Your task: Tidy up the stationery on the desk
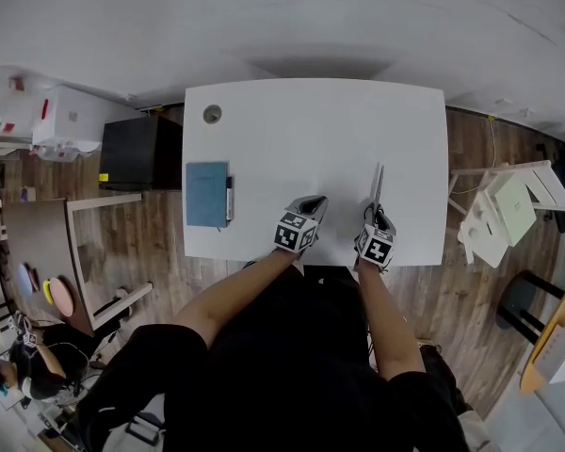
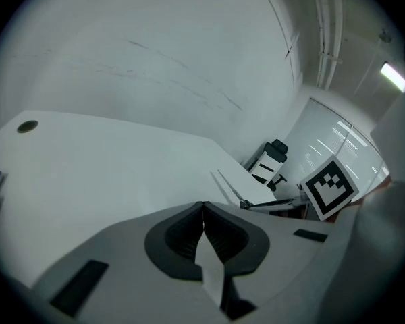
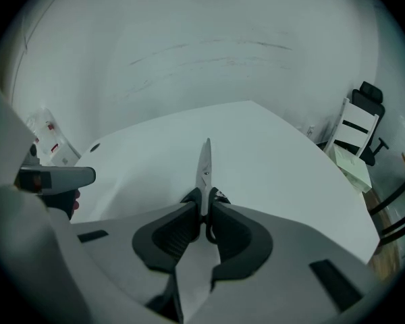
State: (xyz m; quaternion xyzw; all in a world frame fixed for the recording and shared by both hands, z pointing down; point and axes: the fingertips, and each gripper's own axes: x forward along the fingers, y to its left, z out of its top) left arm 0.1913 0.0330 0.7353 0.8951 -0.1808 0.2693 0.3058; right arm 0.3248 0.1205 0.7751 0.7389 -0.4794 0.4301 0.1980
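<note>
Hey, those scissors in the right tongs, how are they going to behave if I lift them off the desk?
The scissors look like rigid metal, so they should not flop. The right tongs grip only the handle end, with the long blade sticking forward, so the tip may droop or pivot. They are flat-sided, so rolling seems unlikely.

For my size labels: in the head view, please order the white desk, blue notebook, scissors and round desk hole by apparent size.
1. white desk
2. blue notebook
3. scissors, long but thin
4. round desk hole
</note>
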